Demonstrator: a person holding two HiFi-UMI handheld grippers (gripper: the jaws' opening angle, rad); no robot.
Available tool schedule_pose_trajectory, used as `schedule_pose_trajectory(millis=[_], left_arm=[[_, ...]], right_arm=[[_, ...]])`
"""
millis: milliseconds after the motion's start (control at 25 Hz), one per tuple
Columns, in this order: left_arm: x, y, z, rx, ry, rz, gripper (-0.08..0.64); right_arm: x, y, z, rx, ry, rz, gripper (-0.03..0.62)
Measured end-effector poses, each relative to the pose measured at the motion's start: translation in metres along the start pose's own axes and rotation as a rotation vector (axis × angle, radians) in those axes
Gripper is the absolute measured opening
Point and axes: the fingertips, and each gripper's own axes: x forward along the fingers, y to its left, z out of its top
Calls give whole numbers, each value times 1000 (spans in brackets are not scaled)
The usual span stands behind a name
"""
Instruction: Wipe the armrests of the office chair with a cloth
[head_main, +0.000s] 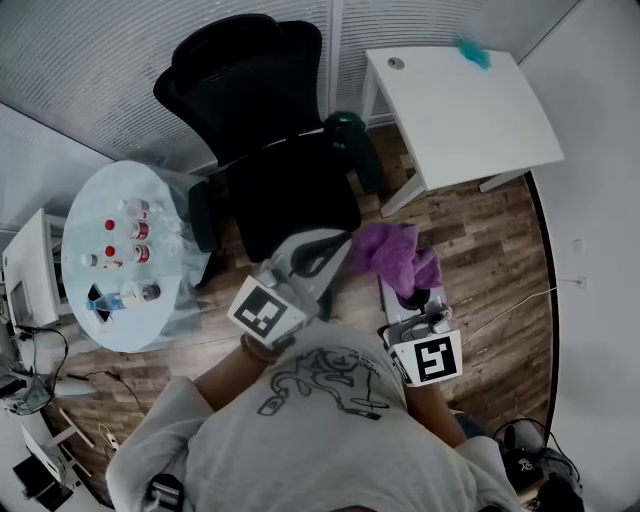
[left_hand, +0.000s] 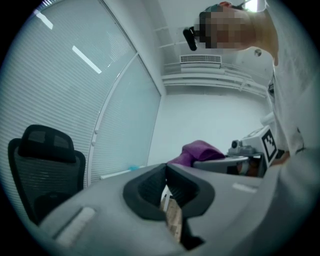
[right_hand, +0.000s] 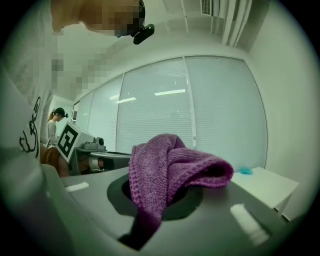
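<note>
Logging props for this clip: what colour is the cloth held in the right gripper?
Purple: the cloth shows clearest in the right gripper view.

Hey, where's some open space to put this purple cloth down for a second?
The white desk is mostly bare, only a teal item at its far edge. The round glass table left of the office chair is crowded with bottles.

to your left a round glass desk (head_main: 90, 190) holds bottles (head_main: 140, 231); ahead, a white desk (head_main: 470, 110) carries a small teal thing (head_main: 473, 52), perhaps a rag.
</note>
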Motion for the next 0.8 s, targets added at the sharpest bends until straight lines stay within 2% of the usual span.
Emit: schedule_pose_trajectory(millis=[400, 800], left_arm=[[31, 94, 16, -15, -8, -1, 0], [42, 145, 16, -34, 3, 1, 0]], right_arm=[[95, -30, 10, -23, 17, 13, 34], [147, -48, 13, 1, 13, -14, 34]])
